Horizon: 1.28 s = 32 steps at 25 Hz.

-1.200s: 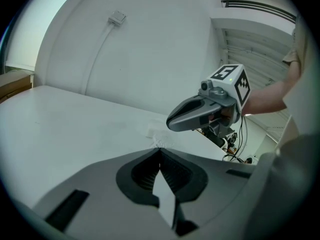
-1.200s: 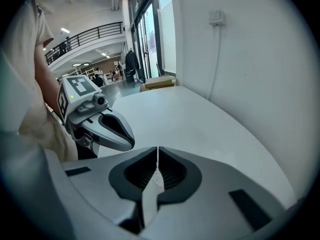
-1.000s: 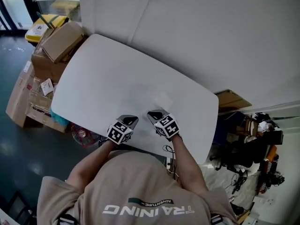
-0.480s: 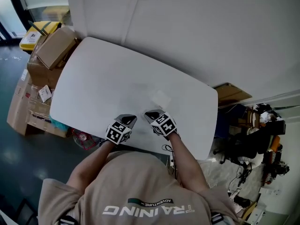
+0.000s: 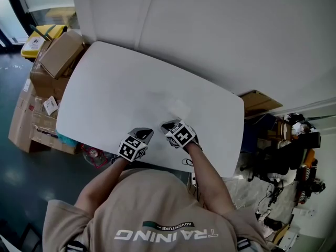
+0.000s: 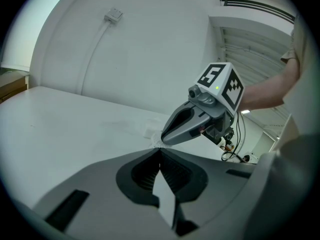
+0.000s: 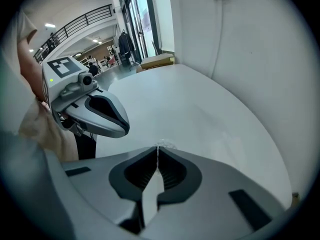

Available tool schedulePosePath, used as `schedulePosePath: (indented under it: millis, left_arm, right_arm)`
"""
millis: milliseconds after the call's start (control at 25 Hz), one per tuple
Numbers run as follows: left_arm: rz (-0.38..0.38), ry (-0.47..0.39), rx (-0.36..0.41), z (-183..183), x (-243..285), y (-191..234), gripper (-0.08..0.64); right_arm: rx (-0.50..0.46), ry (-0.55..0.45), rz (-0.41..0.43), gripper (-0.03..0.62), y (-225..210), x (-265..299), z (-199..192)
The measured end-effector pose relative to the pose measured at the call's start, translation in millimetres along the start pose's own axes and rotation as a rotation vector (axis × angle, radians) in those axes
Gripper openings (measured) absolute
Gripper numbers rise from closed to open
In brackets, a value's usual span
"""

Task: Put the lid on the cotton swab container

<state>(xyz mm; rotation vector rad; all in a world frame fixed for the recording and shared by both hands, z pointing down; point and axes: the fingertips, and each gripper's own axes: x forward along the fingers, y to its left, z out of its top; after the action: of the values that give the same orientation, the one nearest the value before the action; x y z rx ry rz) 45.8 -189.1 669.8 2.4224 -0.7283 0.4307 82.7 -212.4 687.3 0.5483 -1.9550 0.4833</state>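
Both pairs of jaws are pressing fully together and gripping nothing: your left gripper (image 5: 143, 135) and right gripper (image 5: 169, 125) are hovering side by side over the near edge of the white table (image 5: 115, 83). Just beyond the right gripper's tips, a pale translucent piece (image 5: 179, 109) is lying flat on the tabletop. I am taking it for the cotton swab container or its lid, but it is too faint to tell which, and no second piece is showing clearly. In the right gripper view a small clear glint (image 7: 163, 144) is sitting right at the closed tips; I cannot tell whether it is touching them.

You are risking three things here. Going forward with the jaws closed, you are likely to shove the light plastic across the smooth top instead of taking it. Because the piece is nearly vanishing against the white surface, you may be misjudging where its edges are and closing beside it. With your grippers crowding each other, one may be knocking the other as you are reaching in, so open the jaws first.
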Motion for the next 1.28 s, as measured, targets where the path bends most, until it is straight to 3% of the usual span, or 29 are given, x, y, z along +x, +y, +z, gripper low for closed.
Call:
schedulePosePath:
  millis: [160, 360, 680, 880, 1040, 1280]
  left_arm:
    - [0.011, -0.015, 0.007, 3.6, -5.9, 1.1, 0.013]
    - [0.024, -0.031, 0.032, 8.3, -19.6, 0.7, 0.013]
    - [0.052, -0.094, 0.055, 35.8, -42.1, -6.2, 0.014]
    - [0.044, -0.203, 0.118, 76.1, -66.1, -28.3, 0.013]
    - [0.085, -0.339, 0.213, 129.6, -89.6, -47.8, 0.014]
    - [0.071, -0.394, 0.311, 191.2, -106.0, -76.0, 0.014]
  right_arm:
    - [-0.004, -0.003, -0.029, 0.023, -0.4, 1.2, 0.1]
    - [0.111, -0.108, -0.047, 0.023, 0.7, -0.3, 0.6]
    - [0.263, -0.471, -0.108, 0.023, -4.3, -58.5, -5.8]
    - [0.279, -0.72, -0.187, 0.023, 3.9, -130.3, 0.0]
    - [0.301, -0.905, -0.259, 0.023, 4.2, -186.3, 12.0]
    - [0.276, -1.019, -0.318, 0.023, 4.8, -243.6, 24.9]
